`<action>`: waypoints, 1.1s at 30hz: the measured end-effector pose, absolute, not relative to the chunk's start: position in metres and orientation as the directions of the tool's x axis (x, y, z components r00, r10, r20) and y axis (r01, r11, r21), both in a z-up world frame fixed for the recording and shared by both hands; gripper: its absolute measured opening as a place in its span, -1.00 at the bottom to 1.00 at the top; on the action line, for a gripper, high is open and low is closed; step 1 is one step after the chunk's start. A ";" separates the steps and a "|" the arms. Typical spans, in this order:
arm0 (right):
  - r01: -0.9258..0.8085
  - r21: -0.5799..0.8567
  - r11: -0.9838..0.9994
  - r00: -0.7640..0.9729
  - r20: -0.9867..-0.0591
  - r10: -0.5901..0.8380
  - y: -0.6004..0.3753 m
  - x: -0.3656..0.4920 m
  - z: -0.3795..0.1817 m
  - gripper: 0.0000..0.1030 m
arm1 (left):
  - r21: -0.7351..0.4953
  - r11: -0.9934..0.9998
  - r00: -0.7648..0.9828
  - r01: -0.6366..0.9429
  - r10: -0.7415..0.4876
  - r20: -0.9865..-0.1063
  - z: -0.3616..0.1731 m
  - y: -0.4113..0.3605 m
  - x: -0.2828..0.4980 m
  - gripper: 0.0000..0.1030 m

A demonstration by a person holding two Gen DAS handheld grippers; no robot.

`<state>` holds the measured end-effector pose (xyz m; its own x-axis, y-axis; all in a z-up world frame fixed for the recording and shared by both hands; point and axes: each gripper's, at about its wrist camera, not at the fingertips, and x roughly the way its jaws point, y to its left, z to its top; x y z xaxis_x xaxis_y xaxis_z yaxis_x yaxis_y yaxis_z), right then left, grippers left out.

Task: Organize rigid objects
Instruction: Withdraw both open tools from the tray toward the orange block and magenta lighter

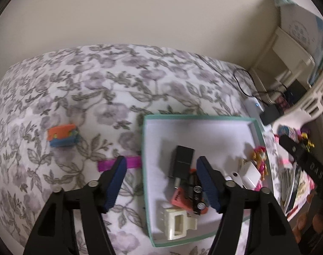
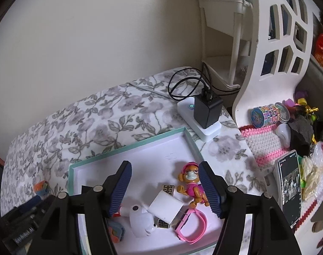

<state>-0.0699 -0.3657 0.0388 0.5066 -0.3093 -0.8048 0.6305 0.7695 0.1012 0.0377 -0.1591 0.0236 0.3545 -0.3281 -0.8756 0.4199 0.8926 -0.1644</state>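
Note:
A shallow teal-rimmed white box (image 1: pixel 204 117) lies on the floral bedspread; it also shows in the right wrist view (image 2: pixel 127 146). Inside it are a black charger (image 1: pixel 181 163), a cream hair claw (image 1: pixel 176 223), black batteries (image 1: pixel 196 197), a pink-and-orange toy dog (image 2: pixel 192 183), a white cube (image 2: pixel 165 207) and a pink band (image 2: pixel 193 227). My left gripper (image 1: pixel 161 165) is open and empty over the box's left wall. My right gripper (image 2: pixel 164 170) is open and empty above the box. An orange-and-blue block (image 1: pixel 62 137) and a purple strip (image 1: pixel 132 162) lie on the bedspread left of the box.
A white power strip with a black plug (image 2: pixel 206 114) and cables sits behind the box. A phone (image 2: pixel 289 184), a pink knitted mat (image 2: pixel 261 142), a colourful roll (image 2: pixel 267 114) and clutter lie to the right, beside a white cut-out panel (image 2: pixel 274 42) and shelf.

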 end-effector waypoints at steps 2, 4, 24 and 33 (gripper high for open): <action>0.621 0.095 0.778 0.503 -0.810 -0.303 -0.362 -0.067 0.034 0.43 | -0.169 0.903 0.357 0.396 -0.321 -0.877 0.022 -0.152 0.043 0.39; 0.615 0.080 0.785 0.486 -0.822 -0.297 -0.359 -0.063 0.028 0.43 | -0.164 0.911 0.359 0.377 -0.307 -0.881 0.019 -0.148 0.047 0.44; 0.580 0.079 0.811 0.489 -0.829 -0.270 -0.348 -0.052 0.013 1.00 | -0.121 0.953 0.395 0.279 -0.228 -0.890 0.009 -0.123 0.062 0.78; 0.540 0.119 0.833 0.530 -0.817 -0.227 -0.337 -0.046 0.011 1.00 | -0.095 0.974 0.423 0.205 -0.175 -0.889 0.009 -0.094 0.077 0.78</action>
